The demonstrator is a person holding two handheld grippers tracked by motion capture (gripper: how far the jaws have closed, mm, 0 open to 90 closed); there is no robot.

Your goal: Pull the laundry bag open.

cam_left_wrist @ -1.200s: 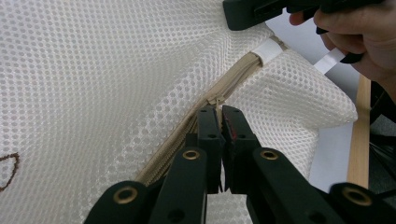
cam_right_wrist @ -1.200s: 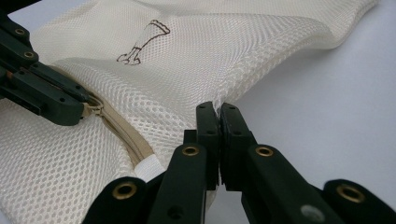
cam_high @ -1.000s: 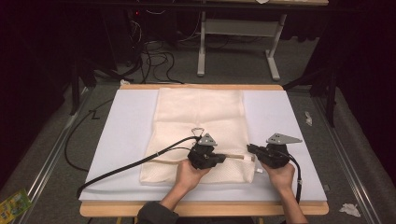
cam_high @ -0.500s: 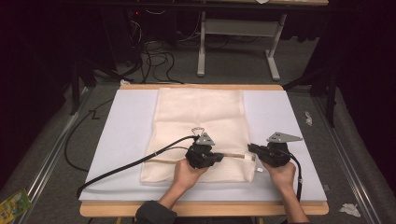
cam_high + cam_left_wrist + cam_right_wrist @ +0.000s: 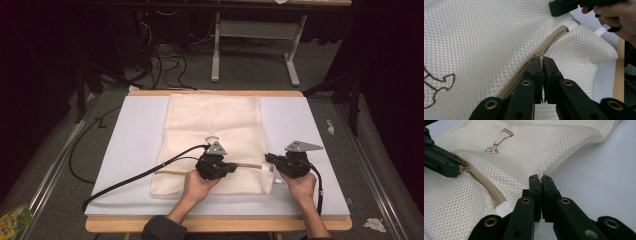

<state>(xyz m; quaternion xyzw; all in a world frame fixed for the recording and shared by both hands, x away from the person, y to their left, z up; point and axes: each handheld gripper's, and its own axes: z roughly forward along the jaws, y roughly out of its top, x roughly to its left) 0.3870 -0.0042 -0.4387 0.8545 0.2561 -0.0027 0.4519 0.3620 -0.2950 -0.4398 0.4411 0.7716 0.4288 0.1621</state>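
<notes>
The zipper pull is so small between the left tongs (image 5: 542,65) that a tug at a slant could let it slip free, I reckon, or drag the mesh into the teeth and jam it. If the right tongs (image 5: 541,182) lose their bite on the bag's edge, the whole mesh laundry bag (image 5: 215,132) would likely slide along with the pull instead of the zipper (image 5: 549,42) running. As it stands, the bag lies flat on the pale mat (image 5: 130,145) covering the worktop (image 5: 215,224), its zipper running across the near end. The left tongs are pressed together on the zipper pull, about midway along the tan zipper tape; the right tongs are pinched shut on the mesh edge at the bag's side, just beside the white tab (image 5: 502,209) where the zipper ends. The two tongs sit near each other along the zipper line, with a stretch of it between them.
</notes>
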